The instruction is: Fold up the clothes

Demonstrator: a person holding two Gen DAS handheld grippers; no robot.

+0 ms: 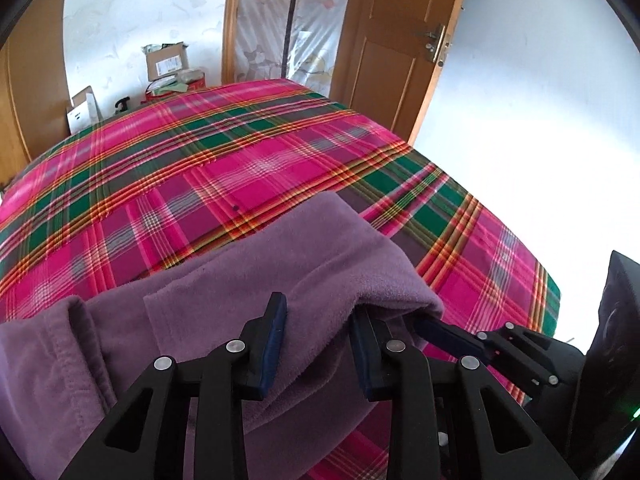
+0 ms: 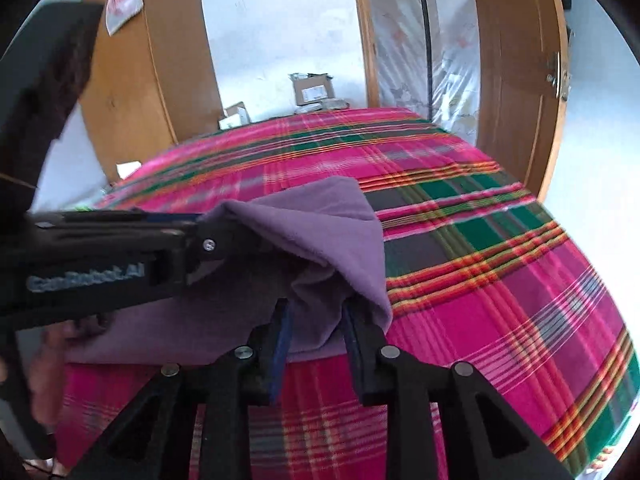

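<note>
The purple fleece garment (image 1: 280, 280) is being held over the plaid bedspread (image 1: 200, 168), jaws of left gripper (image 1: 318, 320) and right gripper (image 2: 316, 320) parted around folds; whether they are pressing cannot be told.

A pink-and-green plaid bedsheet (image 1: 248, 168) covers the bed; beyond it cardboard boxes (image 1: 167, 61) stand by the white wall, beside an open wooden door (image 1: 396, 40)

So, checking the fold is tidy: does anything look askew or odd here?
Yes. The purple fleece garment lies bunched at the near edge of the plaid bedcover, one fold draped over the right gripper, not flat.
</note>
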